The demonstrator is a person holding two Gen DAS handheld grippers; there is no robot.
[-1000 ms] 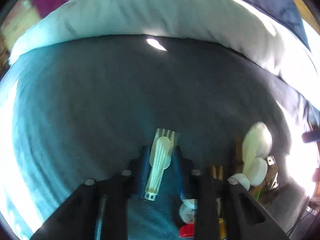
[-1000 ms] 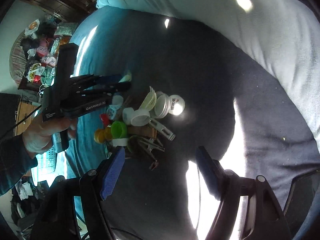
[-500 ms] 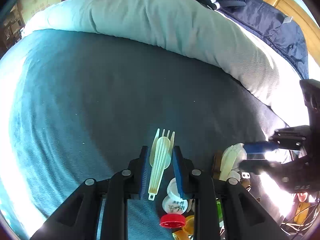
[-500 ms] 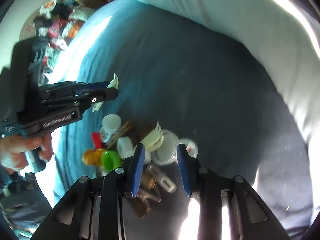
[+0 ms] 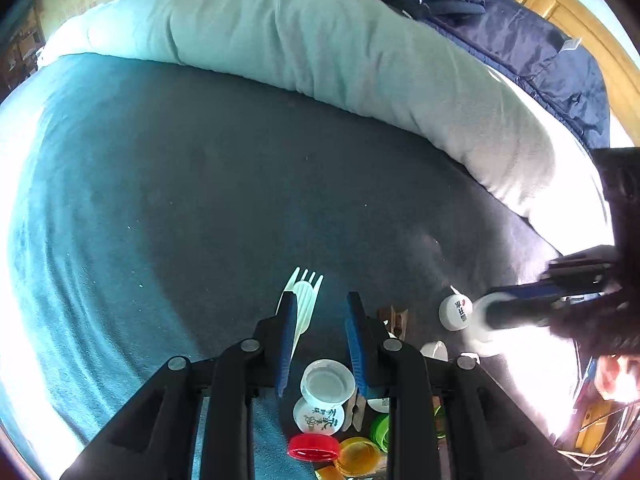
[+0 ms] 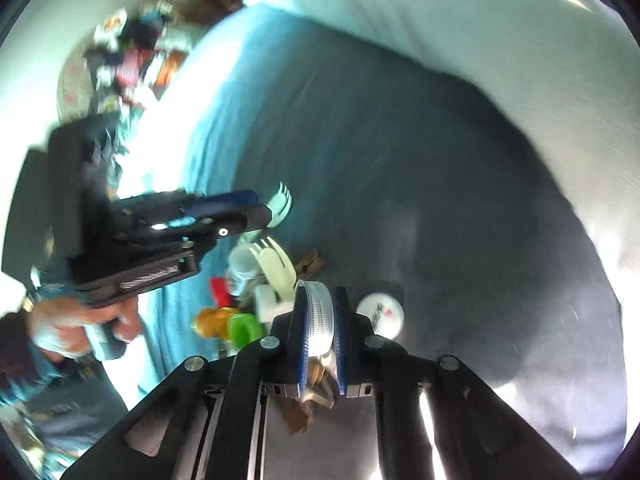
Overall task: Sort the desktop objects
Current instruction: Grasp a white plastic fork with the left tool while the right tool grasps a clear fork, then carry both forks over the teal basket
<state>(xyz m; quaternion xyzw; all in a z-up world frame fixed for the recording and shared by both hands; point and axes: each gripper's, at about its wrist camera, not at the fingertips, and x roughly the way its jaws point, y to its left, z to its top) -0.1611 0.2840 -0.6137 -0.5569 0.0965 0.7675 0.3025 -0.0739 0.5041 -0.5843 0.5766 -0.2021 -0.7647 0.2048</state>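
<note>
Left tongs (image 5: 318, 316) part open, fork (image 5: 303, 300) against left finger. Right tongs (image 6: 319, 320) clamp ribbed lid (image 6: 318, 318) above the bed (image 6: 360, 160).

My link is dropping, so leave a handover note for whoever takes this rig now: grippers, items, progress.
Left gripper: jaws apart, nothing clamped. The plastic fork-and-spoon set appears to lie on the blanket, beside the pile.
Right gripper: jaws shut on a clear ribbed lid, held edgewise at the pile.
Unsorted: red cap, green cap, white printed cap, others.
Left to do: place the lid, then sort the pile.
</note>
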